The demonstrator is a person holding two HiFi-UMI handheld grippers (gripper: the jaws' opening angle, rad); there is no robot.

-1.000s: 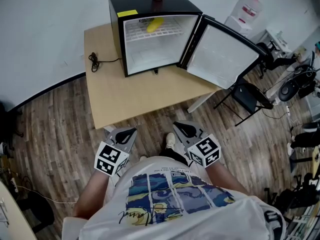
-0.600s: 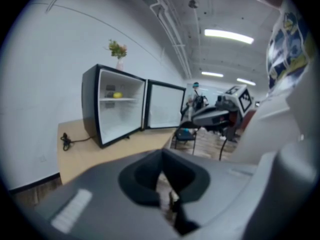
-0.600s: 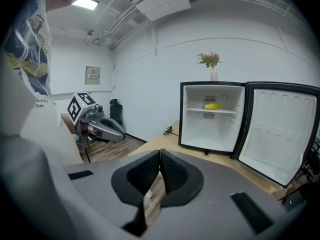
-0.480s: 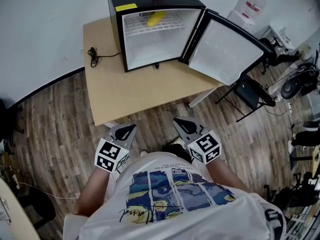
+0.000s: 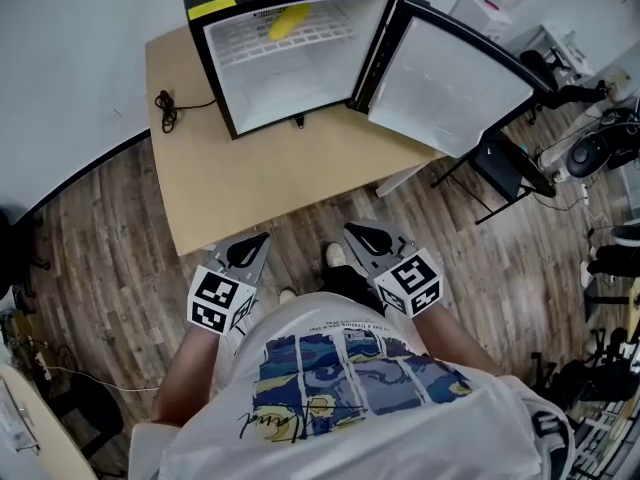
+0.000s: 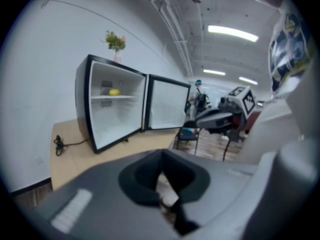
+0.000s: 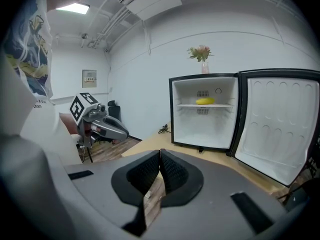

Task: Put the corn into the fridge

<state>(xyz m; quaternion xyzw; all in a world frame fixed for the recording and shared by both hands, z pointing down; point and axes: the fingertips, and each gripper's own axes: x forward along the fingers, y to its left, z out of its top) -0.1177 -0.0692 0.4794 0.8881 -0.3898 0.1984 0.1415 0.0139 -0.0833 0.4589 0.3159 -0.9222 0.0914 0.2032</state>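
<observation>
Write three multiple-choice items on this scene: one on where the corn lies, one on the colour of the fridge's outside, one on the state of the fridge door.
1. Where does the corn lie?
A. on the table
B. on the upper shelf of the fridge
C. on the floor

2. What colour is the fridge's outer casing?
A. black
B. red
C. green

3. How does the fridge's door stand?
A. shut
B. wide open
C. taken off

Key:
1 B, the yellow cob rests on the wire shelf inside.
2 A, the outer walls and frame are black.
3 B, the door swings out to the side and shows its white lining.
</observation>
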